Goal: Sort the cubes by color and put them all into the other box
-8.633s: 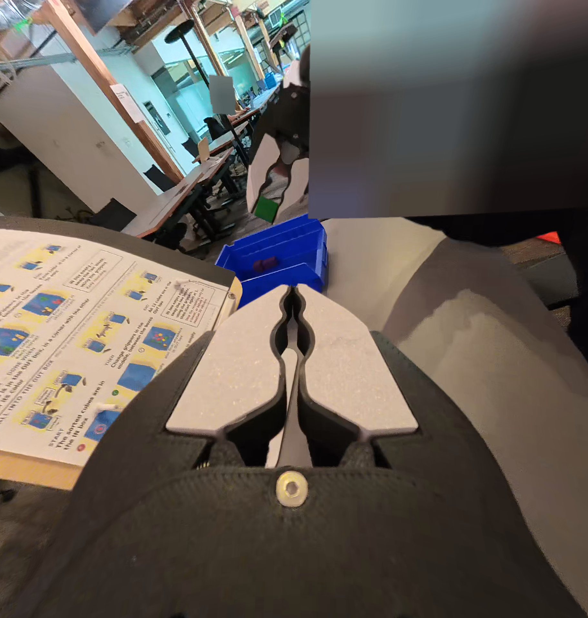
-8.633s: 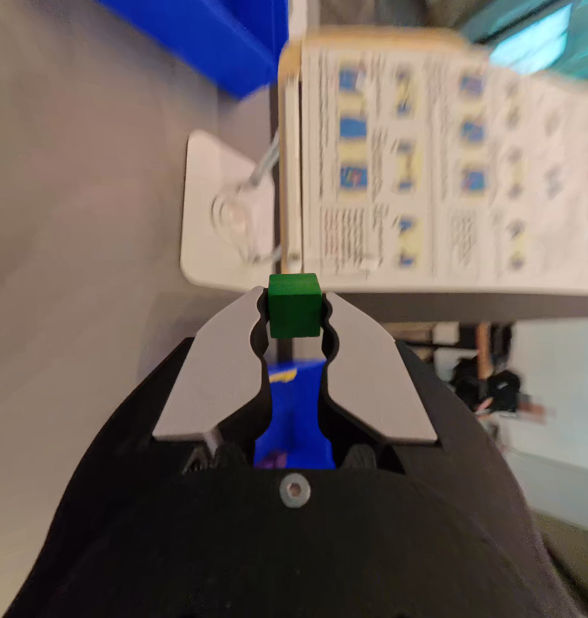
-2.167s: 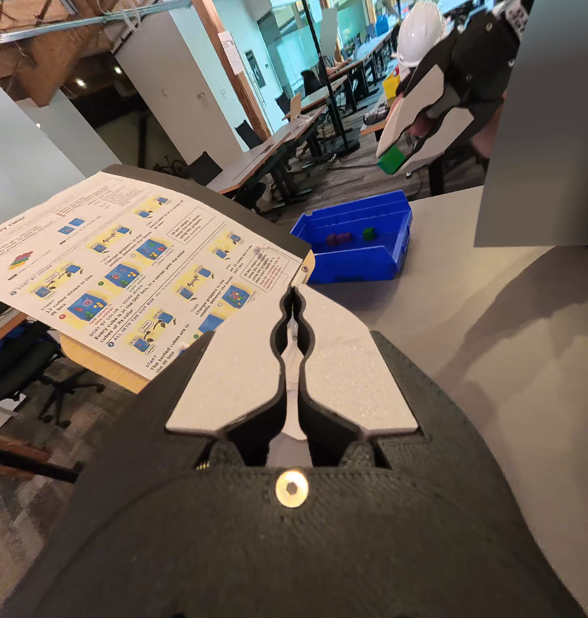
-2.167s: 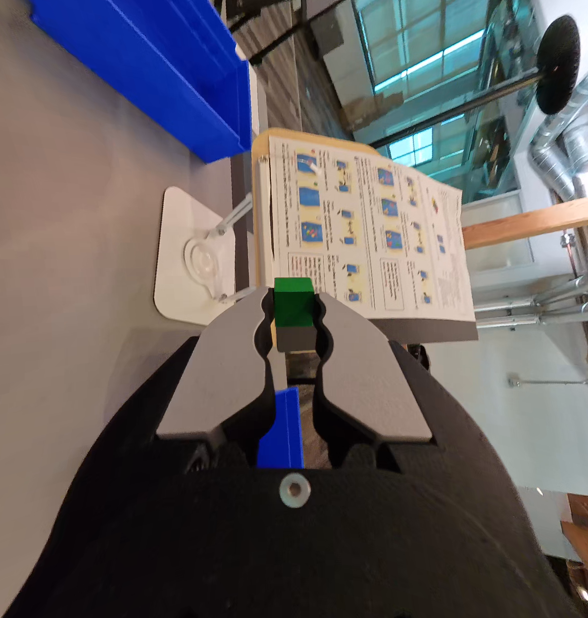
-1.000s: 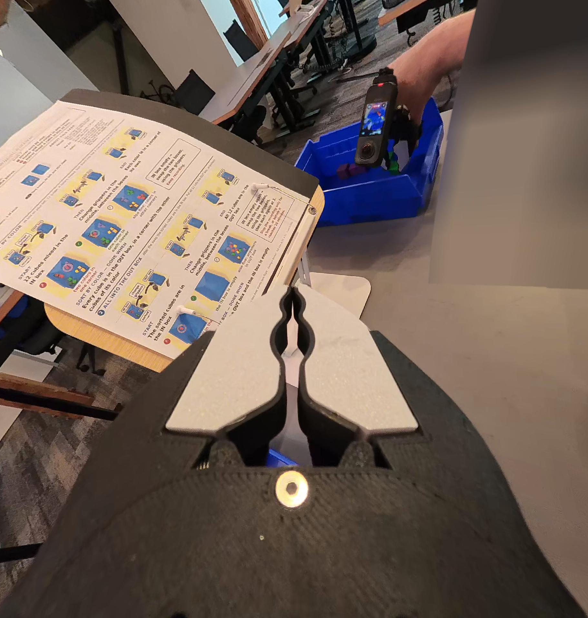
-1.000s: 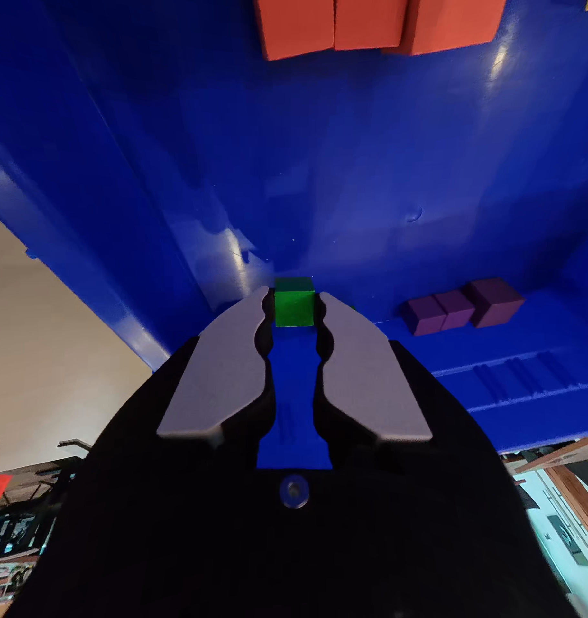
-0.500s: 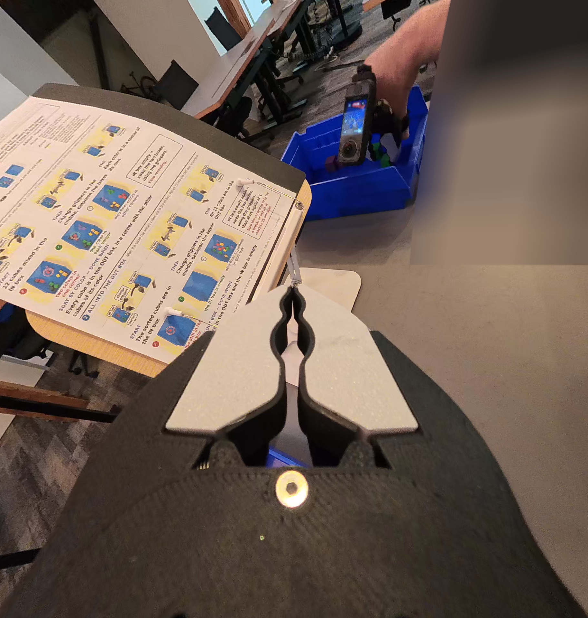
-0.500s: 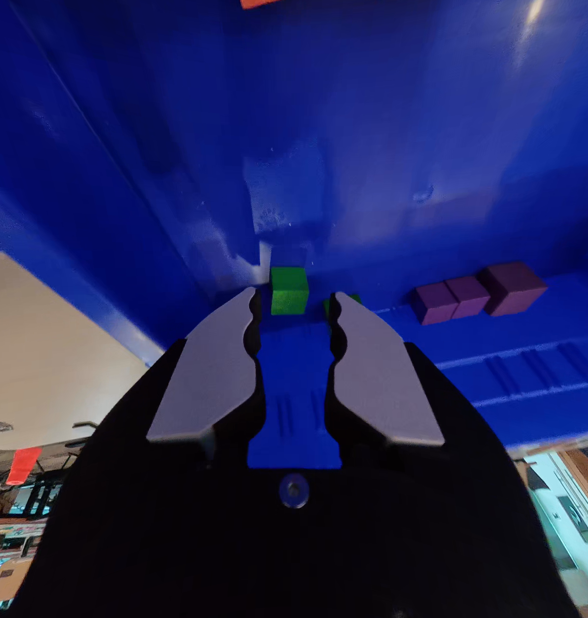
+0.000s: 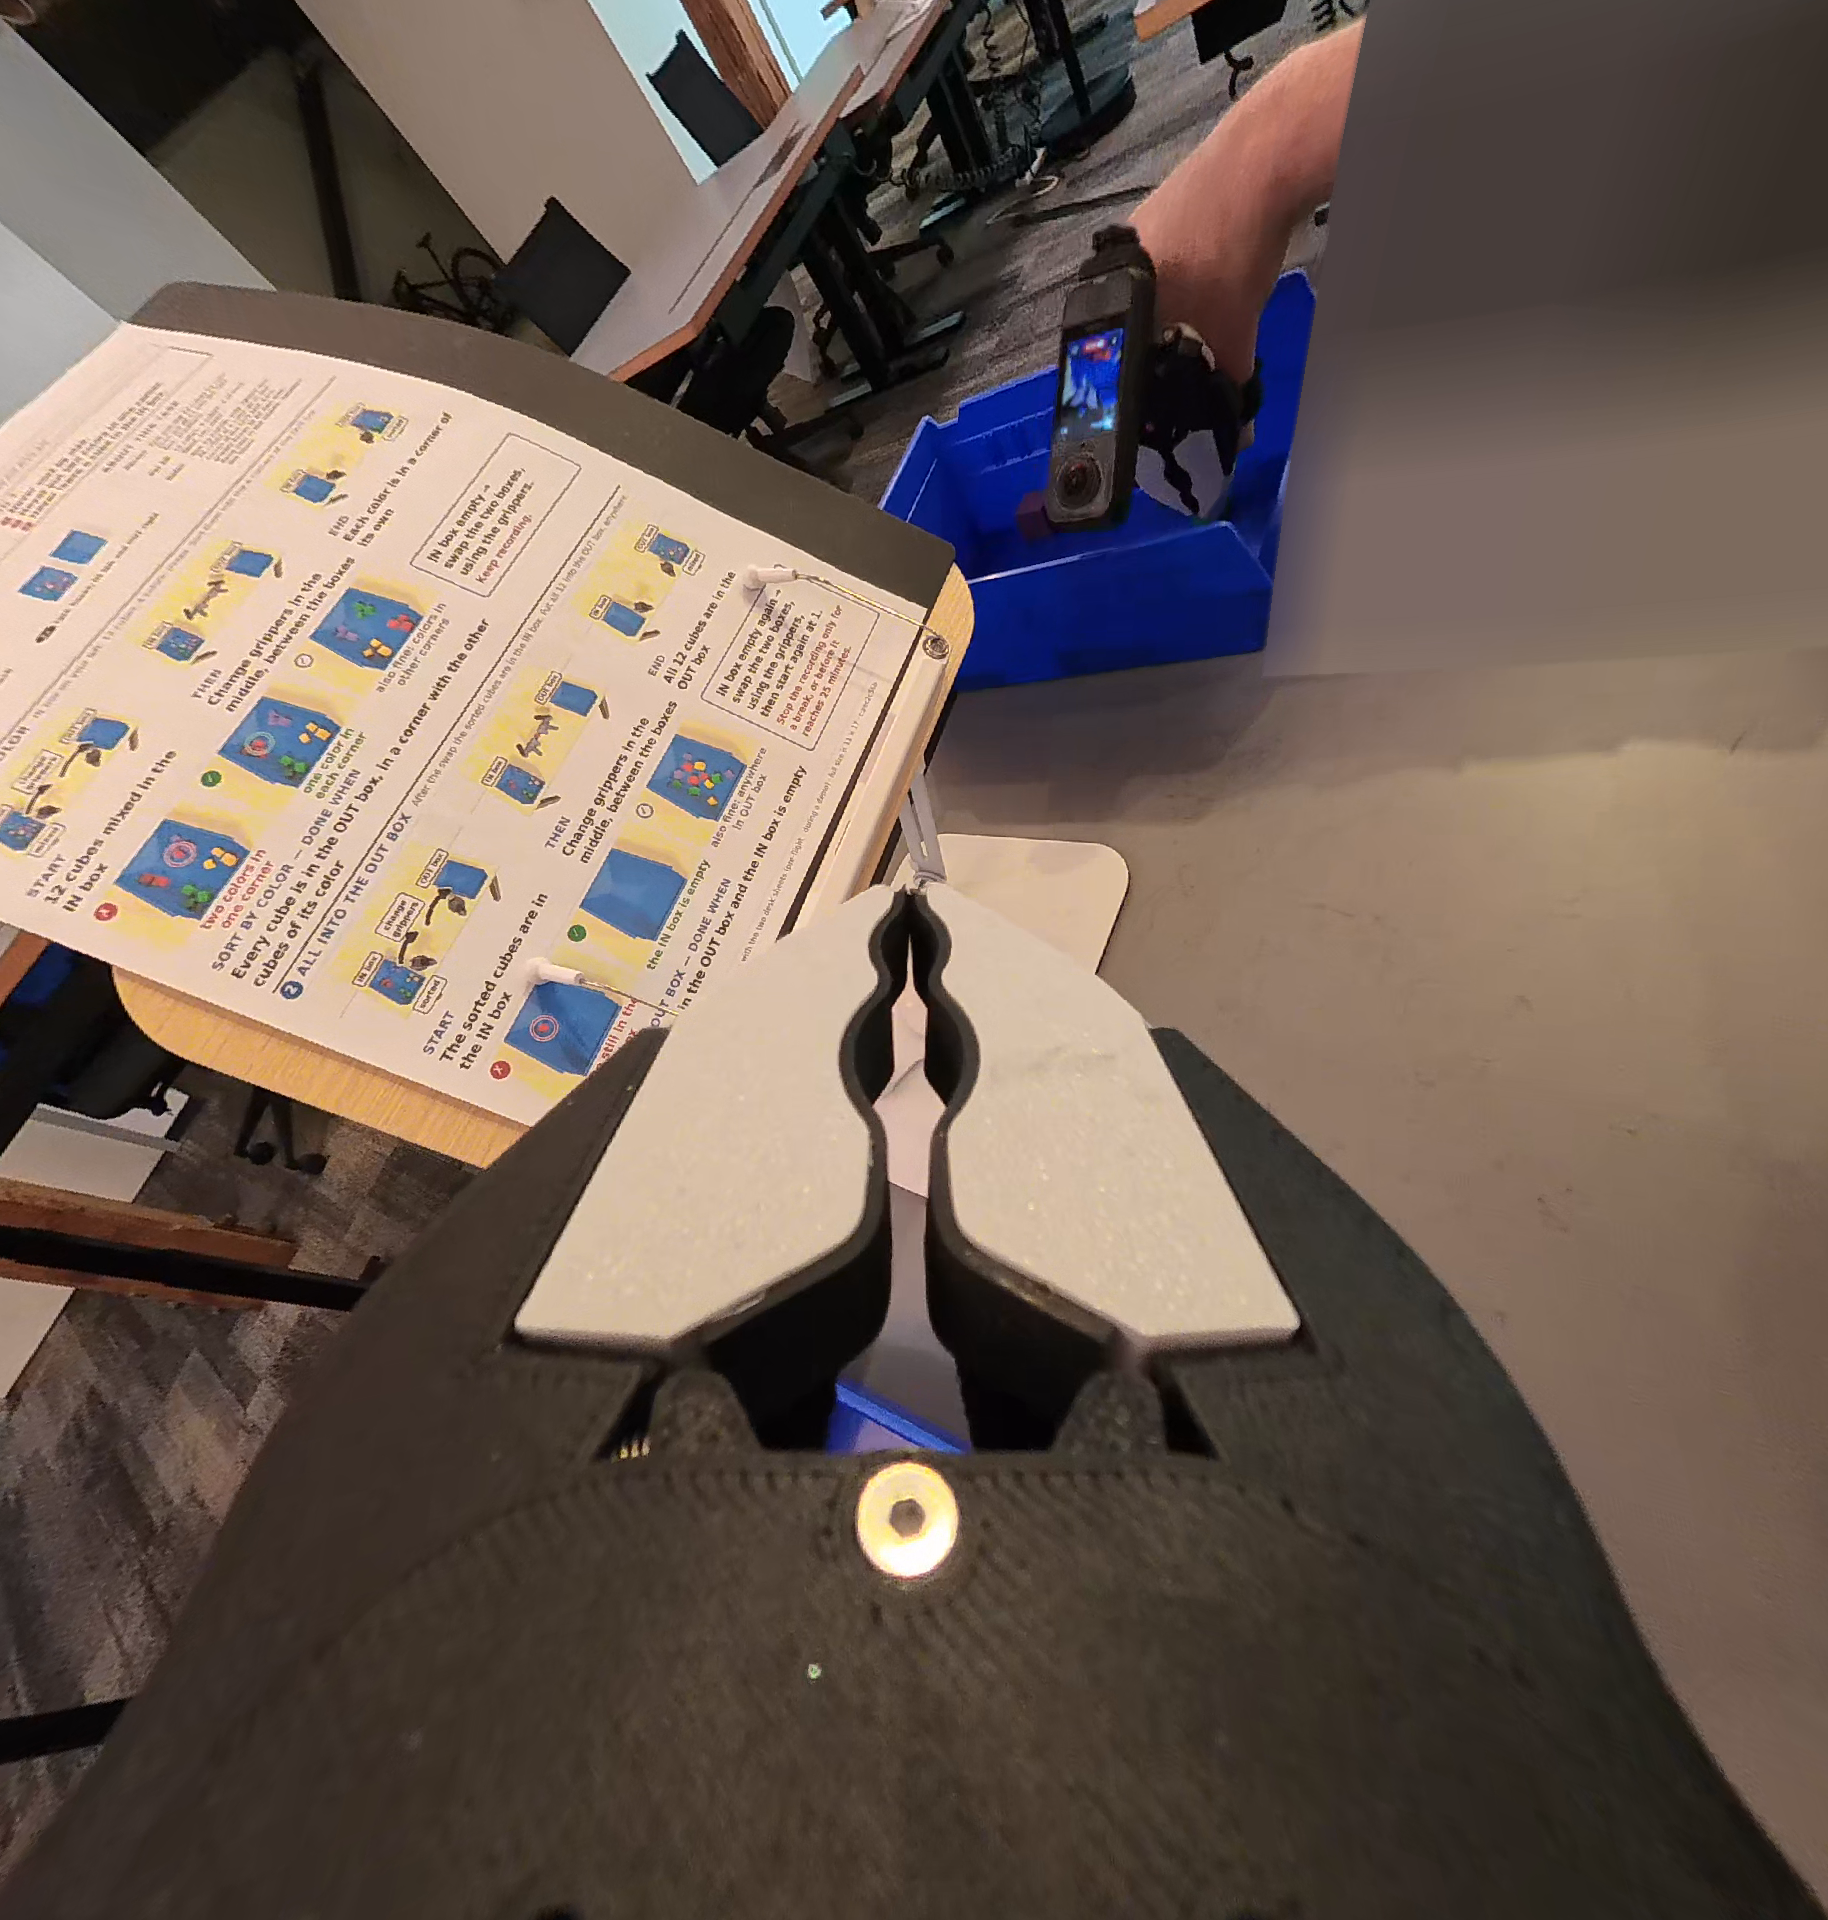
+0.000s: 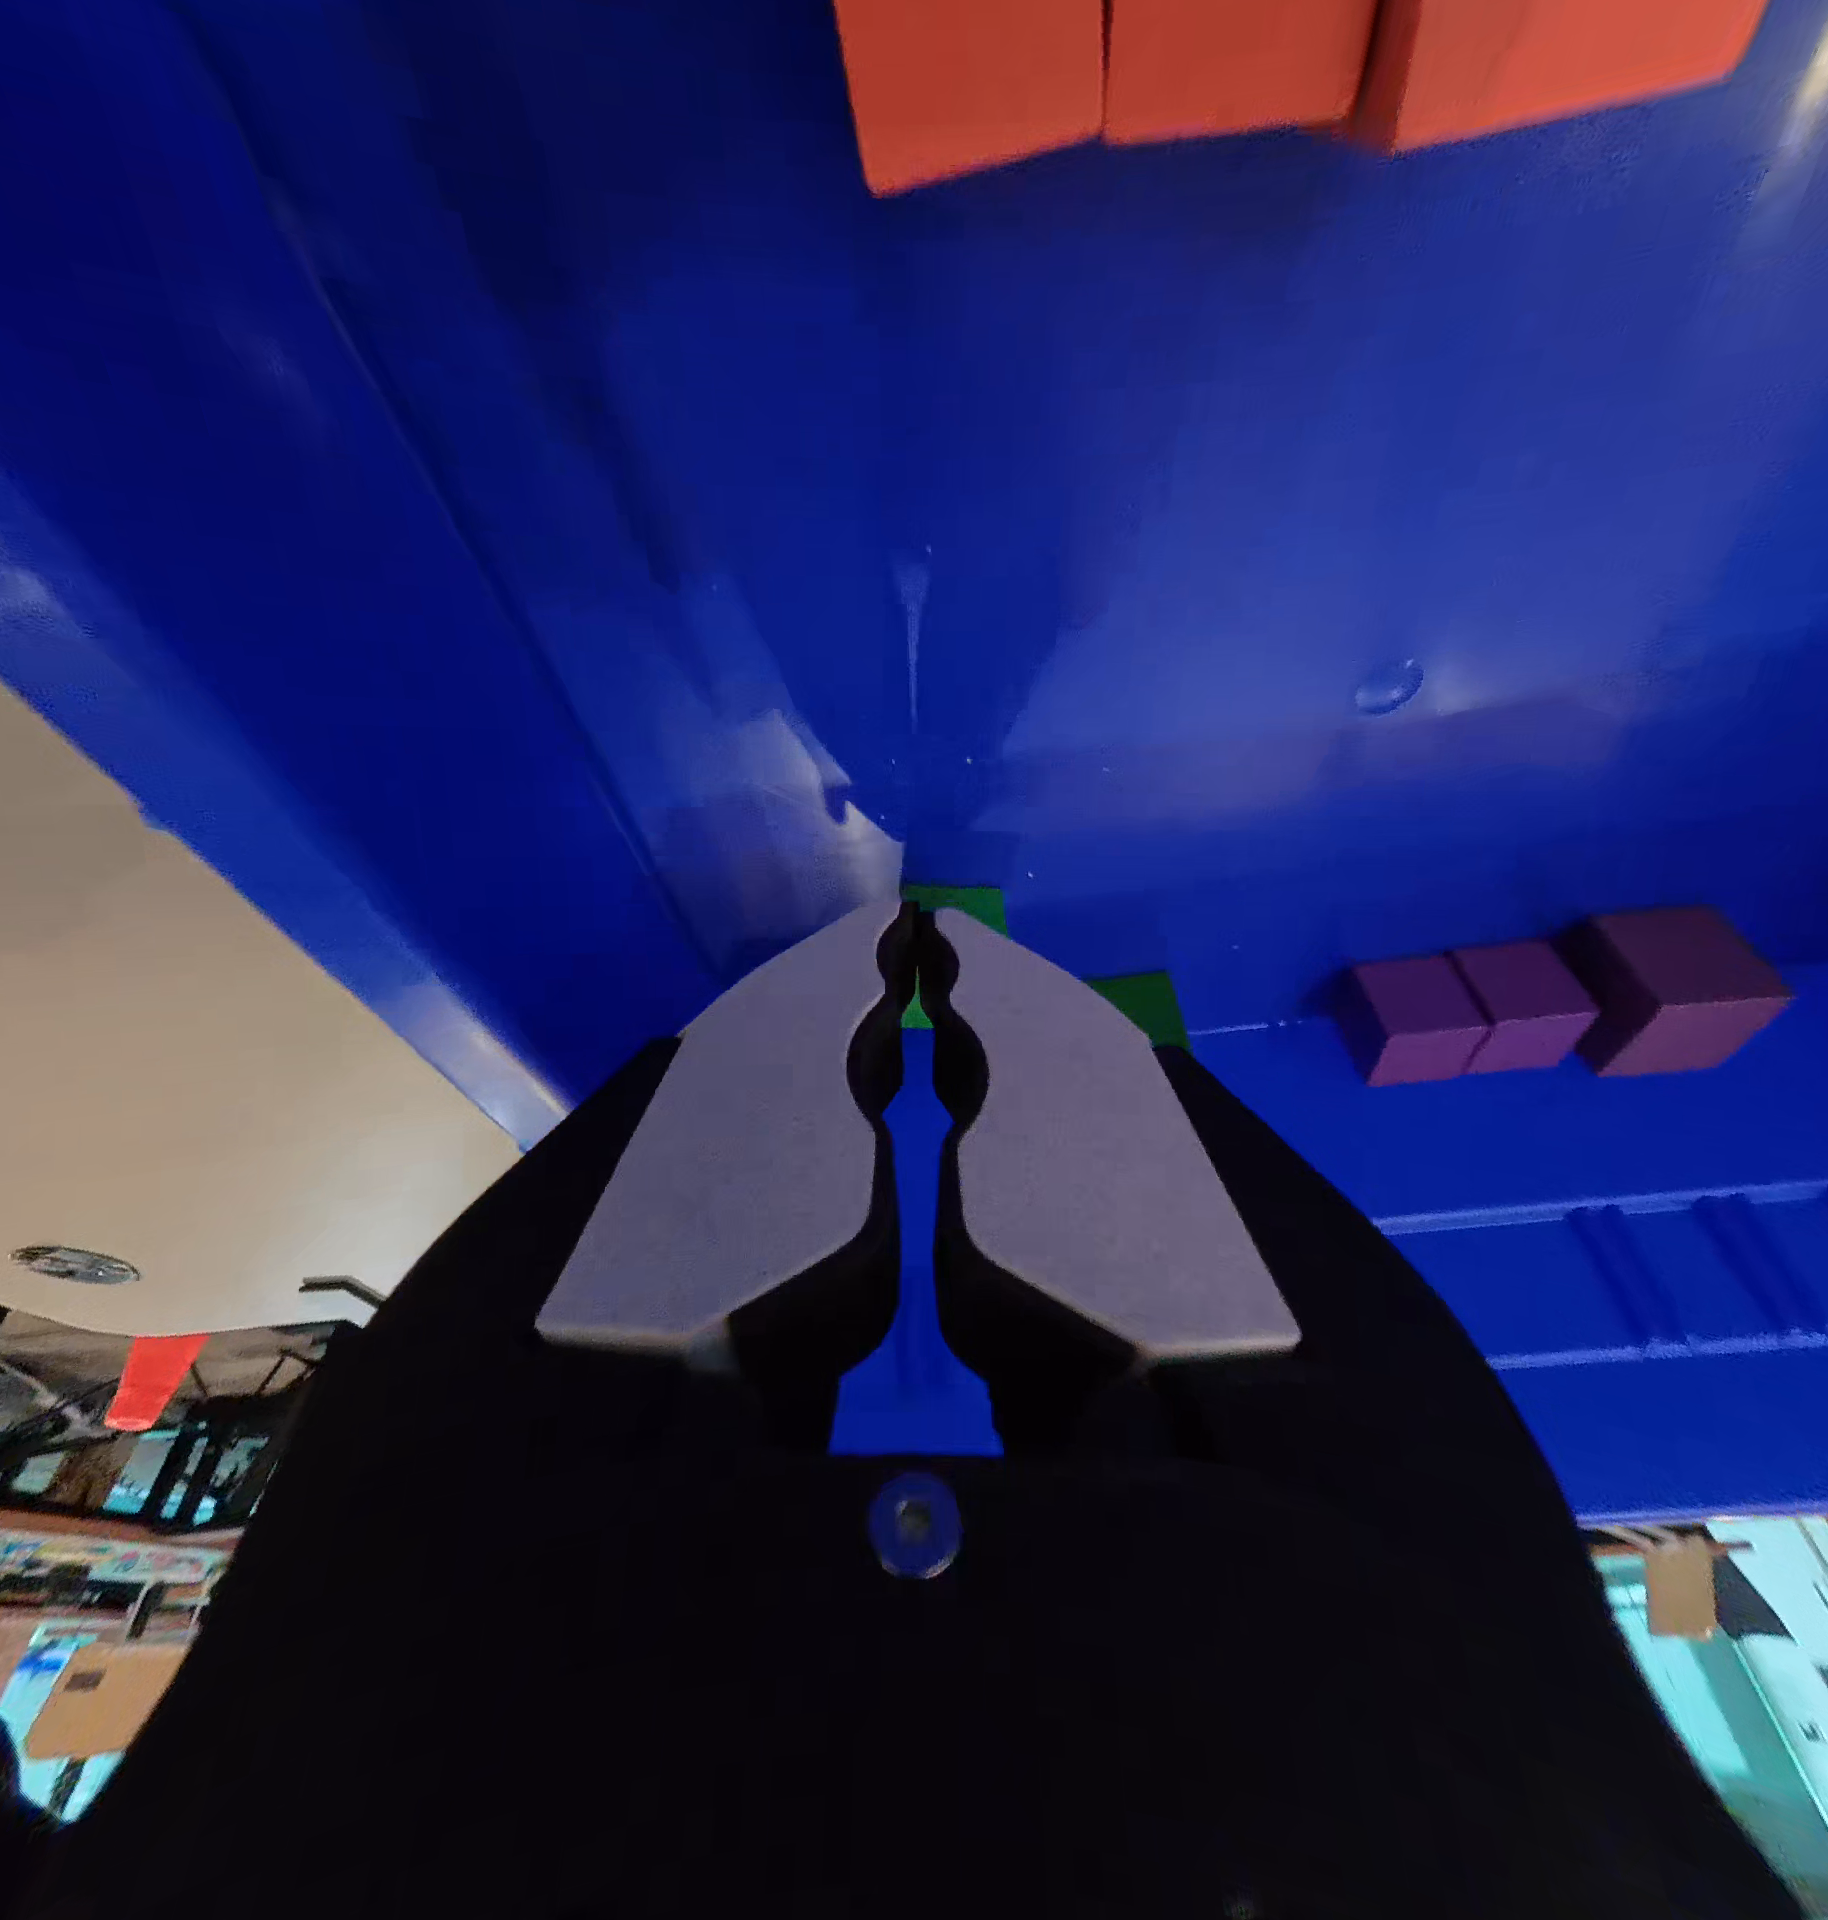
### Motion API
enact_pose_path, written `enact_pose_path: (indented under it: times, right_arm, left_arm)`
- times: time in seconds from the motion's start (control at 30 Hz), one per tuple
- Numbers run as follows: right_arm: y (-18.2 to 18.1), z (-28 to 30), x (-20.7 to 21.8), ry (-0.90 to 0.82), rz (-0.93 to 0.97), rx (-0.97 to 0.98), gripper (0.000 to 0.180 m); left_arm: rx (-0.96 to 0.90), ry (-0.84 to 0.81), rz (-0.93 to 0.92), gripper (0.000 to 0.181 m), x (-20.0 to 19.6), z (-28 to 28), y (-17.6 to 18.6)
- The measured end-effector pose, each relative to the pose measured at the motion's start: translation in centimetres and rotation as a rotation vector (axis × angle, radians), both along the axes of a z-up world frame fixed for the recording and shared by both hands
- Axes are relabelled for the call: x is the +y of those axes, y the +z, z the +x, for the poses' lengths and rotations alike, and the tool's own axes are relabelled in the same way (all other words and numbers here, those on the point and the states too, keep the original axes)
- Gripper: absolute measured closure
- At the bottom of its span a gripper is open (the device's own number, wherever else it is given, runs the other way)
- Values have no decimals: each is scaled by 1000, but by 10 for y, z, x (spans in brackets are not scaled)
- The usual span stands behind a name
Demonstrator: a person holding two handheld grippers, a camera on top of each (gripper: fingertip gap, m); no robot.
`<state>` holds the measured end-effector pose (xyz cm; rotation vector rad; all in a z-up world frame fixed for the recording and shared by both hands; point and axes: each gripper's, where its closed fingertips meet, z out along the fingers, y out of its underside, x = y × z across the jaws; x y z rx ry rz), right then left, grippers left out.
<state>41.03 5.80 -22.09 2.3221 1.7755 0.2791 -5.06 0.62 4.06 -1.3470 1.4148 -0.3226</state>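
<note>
two green cubes (image 10: 1138, 1006) sit in a corner of the blue box (image 10: 1305, 520), three purple cubes (image 10: 1554, 1003) in a row beside them, orange cubes (image 10: 1107, 73) across the floor. the right gripper (image 10: 915, 920) hangs inside the box, jaws pressed together, holding nothing. the left gripper (image 9: 908, 906), jaws also pressed together, is above the grey counter (image 9: 1461, 987) near an instruction sheet (image 9: 390, 727)

The box (image 10: 1305, 520) is glossy deep blue all through. Against it sit three orange-red cubes (image 10: 1097, 73), three dark purple cubes (image 10: 1533, 1003) and two green cubes (image 10: 1138, 1006) (mostly hidden, so the shade is uncertain). The grey table (image 9: 1461, 987) carries a white, yellow-and-blue patterned sheet (image 9: 370, 675).
</note>
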Motion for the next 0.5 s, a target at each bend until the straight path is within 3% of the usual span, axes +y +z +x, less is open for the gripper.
enact_pose_path:
  times: [0.3,0.5]
  right_arm:
    - [-4,32,2,-19,-24,-127,180]
    - [15,16,-9,-37,8,12,180]
  left_arm:
    - [18,-1,-15,181,3,4,-7]
    - [28,-2,-14,181,3,6,-8]
